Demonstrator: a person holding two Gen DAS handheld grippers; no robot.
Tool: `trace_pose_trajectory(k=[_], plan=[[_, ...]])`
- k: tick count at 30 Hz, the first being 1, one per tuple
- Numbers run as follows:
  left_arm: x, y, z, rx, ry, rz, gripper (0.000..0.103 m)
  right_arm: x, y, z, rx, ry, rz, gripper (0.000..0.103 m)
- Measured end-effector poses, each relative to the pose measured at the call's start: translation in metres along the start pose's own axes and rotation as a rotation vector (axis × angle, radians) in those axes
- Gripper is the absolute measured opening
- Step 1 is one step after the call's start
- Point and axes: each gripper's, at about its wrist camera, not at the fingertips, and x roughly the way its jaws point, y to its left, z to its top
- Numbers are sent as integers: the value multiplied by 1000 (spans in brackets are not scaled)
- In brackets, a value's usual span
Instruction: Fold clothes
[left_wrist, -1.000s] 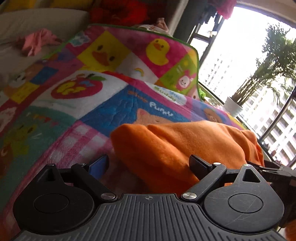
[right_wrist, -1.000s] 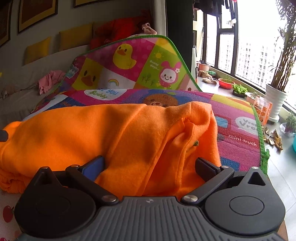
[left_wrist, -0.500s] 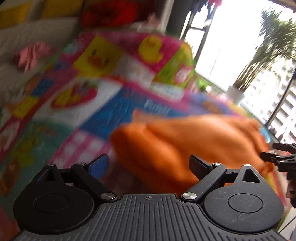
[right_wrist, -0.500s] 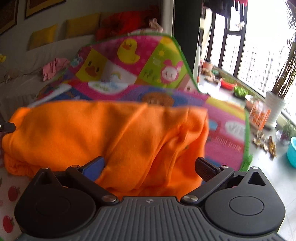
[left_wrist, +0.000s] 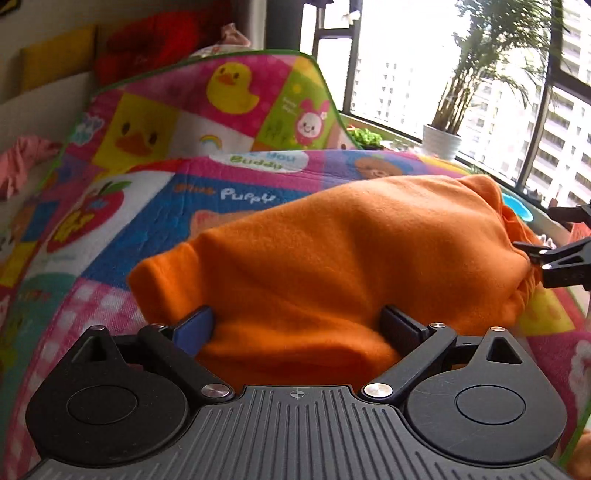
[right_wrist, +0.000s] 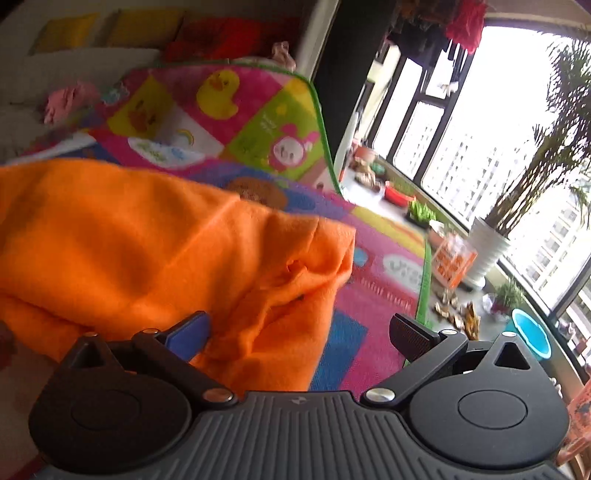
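Fleece, bright orange and folded into a thick soft bundle (left_wrist: 332, 258), lies on a colourful patchwork play mat printed with ducks, a rabbit and a puppy (left_wrist: 207, 110), whose far edge rises up behind it. The left gripper (left_wrist: 299, 326) has its jaws spread wide, and the near edge of the orange bundle sits between the blue-padded finger (left_wrist: 194, 328) and the black finger, the cloth bulging against both (not pinched). From the left wrist view the right gripper's black fingertips (left_wrist: 554, 254) show at the far right end of the bundle, touching or just beside the bunched cloth there.

In the right wrist view the right gripper (right_wrist: 306, 332) is likewise wide open. Only its blue pad (right_wrist: 188, 334) meets the orange fleece (right_wrist: 147, 240); the black finger (right_wrist: 412, 334) stands clear of it over the mat (right_wrist: 258, 122). Beyond the mat's green border, a white pot holding a tall palm (right_wrist: 487, 254) stands by the window, with a turquoise basin (right_wrist: 532, 338) near it. A crumpled pink garment (right_wrist: 64, 101) lies on the pale sofa behind.
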Motion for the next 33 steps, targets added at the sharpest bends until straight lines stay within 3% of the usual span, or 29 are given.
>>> trace_pose_trajectory(k=[2, 8, 11, 17, 21, 24, 28, 30, 31, 33], plan=[[3, -1, -6, 9, 5, 4, 99, -5, 5, 5, -23, -27, 22, 103], [3, 1, -8, -3, -9, -4, 100, 13, 22, 6, -115, 26, 14, 103], [3, 5, -7, -23, -17, -19, 100, -8, 24, 21, -152, -31, -5, 103], [-17, 35, 4, -182, -60, -70, 100, -61, 73, 55, -165, -202, 236, 103], [-41, 60, 11, -249, -115, -9, 100, -72, 142, 48, -268, -230, 441, 102], [-55, 75, 11, -291, -130, 6, 100, -70, 188, 40, -404, -261, 460, 94], [-65, 82, 6, -328, -131, -24, 100, -40, 215, 35, -442, -147, 468, 70], [-66, 83, 3, -343, -120, -62, 100, -29, 212, 36, -386, -134, 457, 66], [-66, 83, 1, -355, -113, -86, 100, -26, 207, 39, -345, -117, 453, 56], [-64, 84, -2, -387, -95, -140, 100, -16, 186, 50, -168, -52, 521, 50]])
